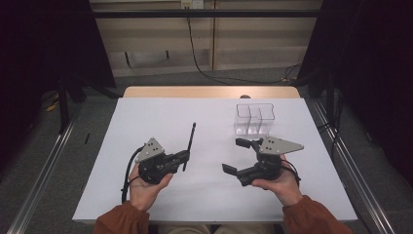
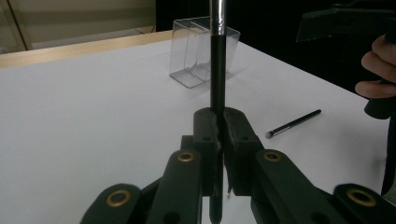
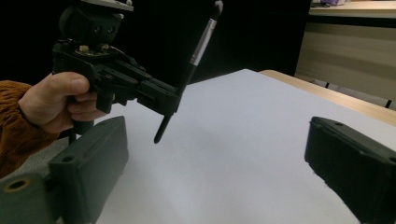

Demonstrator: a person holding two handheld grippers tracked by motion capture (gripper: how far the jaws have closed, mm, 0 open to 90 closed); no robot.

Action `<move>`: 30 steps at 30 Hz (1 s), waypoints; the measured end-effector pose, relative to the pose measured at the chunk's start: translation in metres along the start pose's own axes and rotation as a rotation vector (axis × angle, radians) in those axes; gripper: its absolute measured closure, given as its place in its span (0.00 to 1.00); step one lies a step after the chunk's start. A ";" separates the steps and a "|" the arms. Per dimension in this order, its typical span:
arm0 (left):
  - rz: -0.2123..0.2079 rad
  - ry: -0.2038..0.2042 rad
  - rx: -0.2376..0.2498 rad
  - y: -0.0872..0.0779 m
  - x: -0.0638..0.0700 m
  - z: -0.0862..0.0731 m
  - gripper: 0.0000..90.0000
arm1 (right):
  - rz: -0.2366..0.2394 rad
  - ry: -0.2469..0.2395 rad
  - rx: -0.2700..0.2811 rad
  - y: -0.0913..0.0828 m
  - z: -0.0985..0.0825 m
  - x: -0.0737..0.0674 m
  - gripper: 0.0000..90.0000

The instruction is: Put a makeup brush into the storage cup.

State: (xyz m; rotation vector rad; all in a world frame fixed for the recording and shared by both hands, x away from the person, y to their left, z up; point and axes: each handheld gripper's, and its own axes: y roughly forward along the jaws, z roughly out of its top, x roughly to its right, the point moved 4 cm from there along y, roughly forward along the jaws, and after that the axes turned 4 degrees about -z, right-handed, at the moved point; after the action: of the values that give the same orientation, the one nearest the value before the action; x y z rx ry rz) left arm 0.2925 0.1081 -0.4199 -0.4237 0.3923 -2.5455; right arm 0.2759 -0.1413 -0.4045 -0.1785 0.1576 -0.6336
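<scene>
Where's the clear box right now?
In the high view the clear box stands far right on the white table, just beyond the open right claw.

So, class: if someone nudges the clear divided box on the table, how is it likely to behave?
The clear divided box looks thin-walled and empty, so probably light: it would likely slide on the smooth white table. Its walls rise fairly high, so a push near the rim might tip it.
</scene>
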 end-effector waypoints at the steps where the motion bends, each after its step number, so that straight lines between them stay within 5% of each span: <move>1: -0.004 0.003 -0.002 0.001 0.001 0.000 0.94 | 0.004 -0.004 0.004 0.003 0.002 -0.001 0.10; 18: -0.031 0.011 -0.001 0.021 0.013 0.005 0.94 | 0.048 -0.021 0.003 0.032 0.018 -0.001 0.29; 30: -0.043 0.017 -0.009 0.024 0.017 0.001 0.94 | 0.049 -0.007 -0.017 0.048 0.017 -0.001 0.54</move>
State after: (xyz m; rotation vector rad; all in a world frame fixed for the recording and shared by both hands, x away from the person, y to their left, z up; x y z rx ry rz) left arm 0.2898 0.0788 -0.4237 -0.4177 0.4054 -2.5913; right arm 0.3062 -0.1006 -0.3985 -0.1923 0.1601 -0.5826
